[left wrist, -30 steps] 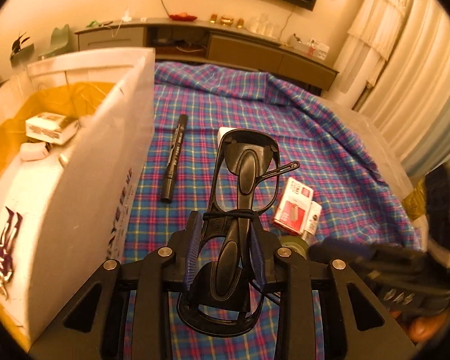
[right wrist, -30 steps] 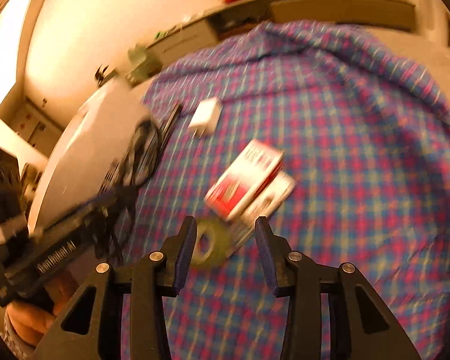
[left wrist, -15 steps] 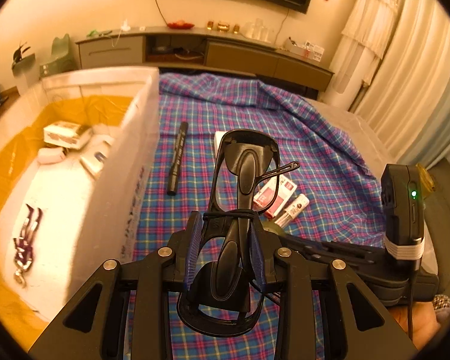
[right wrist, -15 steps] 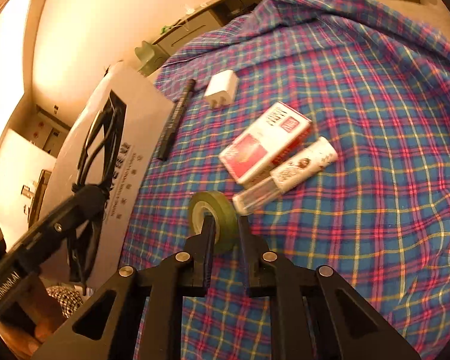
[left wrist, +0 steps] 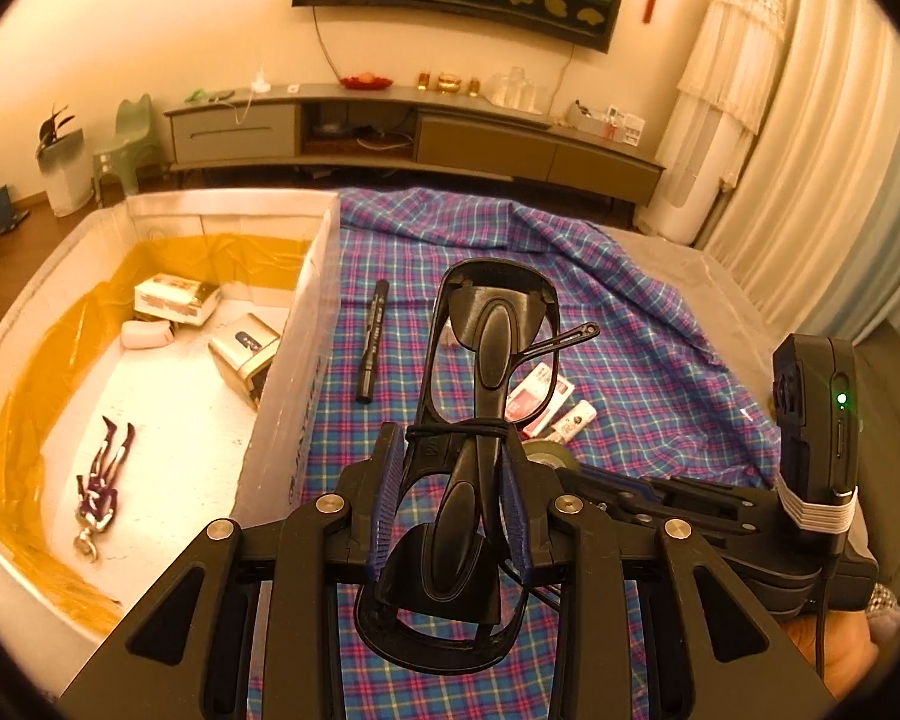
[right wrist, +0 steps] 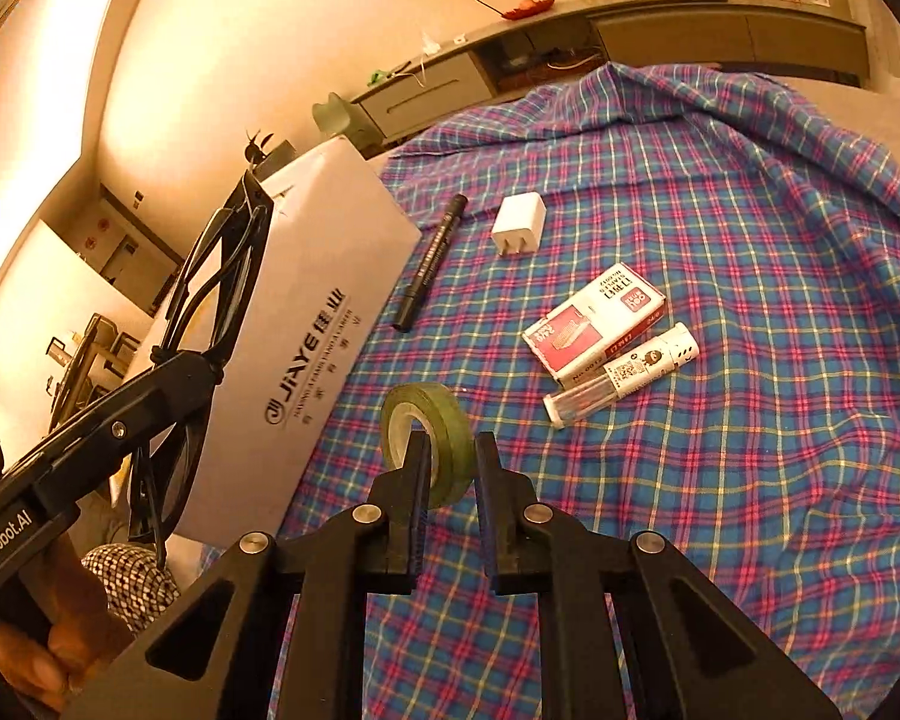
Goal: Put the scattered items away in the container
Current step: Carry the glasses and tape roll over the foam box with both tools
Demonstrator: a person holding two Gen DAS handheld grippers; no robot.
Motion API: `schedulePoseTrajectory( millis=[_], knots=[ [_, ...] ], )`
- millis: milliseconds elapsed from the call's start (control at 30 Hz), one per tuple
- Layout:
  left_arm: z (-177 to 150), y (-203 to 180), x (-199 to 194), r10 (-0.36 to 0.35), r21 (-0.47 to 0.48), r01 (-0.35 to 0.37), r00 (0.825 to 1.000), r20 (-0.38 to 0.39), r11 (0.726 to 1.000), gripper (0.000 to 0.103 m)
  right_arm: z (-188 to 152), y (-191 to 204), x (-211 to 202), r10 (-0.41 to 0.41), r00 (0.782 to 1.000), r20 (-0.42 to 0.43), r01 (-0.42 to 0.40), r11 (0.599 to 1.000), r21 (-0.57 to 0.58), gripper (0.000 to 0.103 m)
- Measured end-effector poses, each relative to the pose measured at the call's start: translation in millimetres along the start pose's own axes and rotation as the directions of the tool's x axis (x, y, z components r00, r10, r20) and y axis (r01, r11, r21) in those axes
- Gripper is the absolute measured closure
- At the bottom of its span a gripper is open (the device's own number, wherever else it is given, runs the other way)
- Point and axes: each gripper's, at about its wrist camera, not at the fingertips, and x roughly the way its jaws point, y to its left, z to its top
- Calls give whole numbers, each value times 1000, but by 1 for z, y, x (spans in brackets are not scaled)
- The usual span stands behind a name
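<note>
Clearly the left gripper [left wrist: 450,480] pinched a pair of black glasses [left wrist: 486,372], folded and bound with a thin black band, standing upright at the frame's centre, just right of the white box [left wrist: 288,396]. Low in the middle of the right view, the right gripper [right wrist: 453,474] was clamped on a green tape roll [right wrist: 435,420], held on edge above the plaid cloth [right wrist: 720,240]. Half a second before, the roll sat lower, nearer the cloth; it had since risen. Meanwhile the left view had lifted, showing more of the box's inside. A marker [right wrist: 429,261], charger [right wrist: 519,222] and red packet [right wrist: 594,318] lay on the cloth in the upper middle.
</note>
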Motion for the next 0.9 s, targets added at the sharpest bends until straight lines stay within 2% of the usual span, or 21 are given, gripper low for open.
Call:
schedulePoseTrajectory(
  millis=[400, 900],
  knots=[
    [-5, -5, -40, 22, 23, -23, 999, 43, 999, 71, -6, 26, -36, 26, 997, 77, -21, 998, -65, 87],
    [-19, 23, -89, 56, -15, -55, 994, 95, 998, 71, -19, 59, -69, 56, 988, 141, -38, 991, -131, 87]
  ],
)
